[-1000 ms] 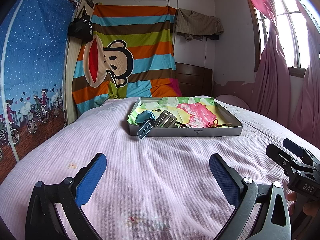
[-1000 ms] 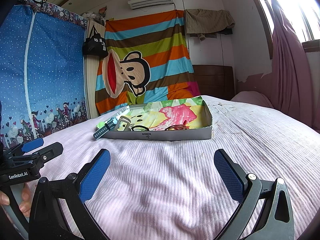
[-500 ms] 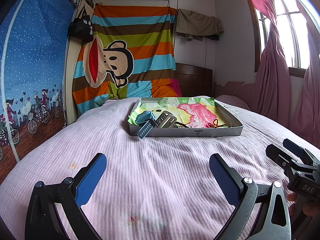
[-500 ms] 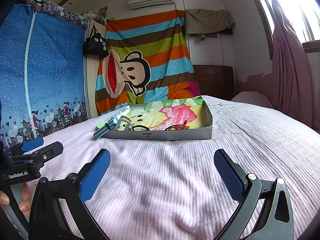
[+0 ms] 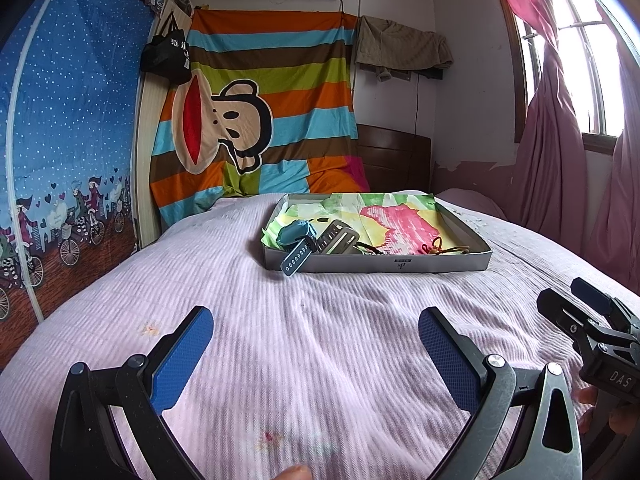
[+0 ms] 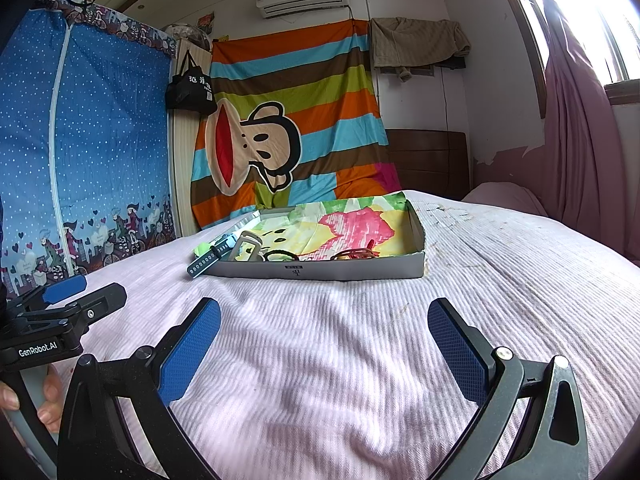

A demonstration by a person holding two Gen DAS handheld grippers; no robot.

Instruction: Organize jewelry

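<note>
Grippers both idle, low over the pink ribbed bedspread point(image 5: 320, 340). Left gripper point(image 5: 316, 356): blue-padded jaws spread wide, nothing between them. Right gripper point(image 6: 324, 346): same, wide apart, nothing held. The two sit side by side, near each other but apart.

Shallow grey cardboard tray point(image 5: 400, 266) sits mid-bed ahead of both, well apart from the fingertips, lined with colourful printed paper point(image 5: 396, 216). Jewelry is bunched along the tray's near wall: blue watch with perforated strap point(image 5: 297, 245) at the near-left corner, strap overhanging the rim onto the bedspread; grey perforated strap point(image 5: 338, 237) just beside it; dark cord bracelet point(image 6: 282, 255) near the middle; red-and-brown cord bracelet point(image 5: 442, 246) toward the right.

Open bedspread runs between grippers and tray front, and on both sides of the tray. Far half of the tray holds only the paper liner. Striped monkey-print sheet point(image 5: 256, 120) hangs behind the bed; pink curtain point(image 5: 552, 152) to the right.
</note>
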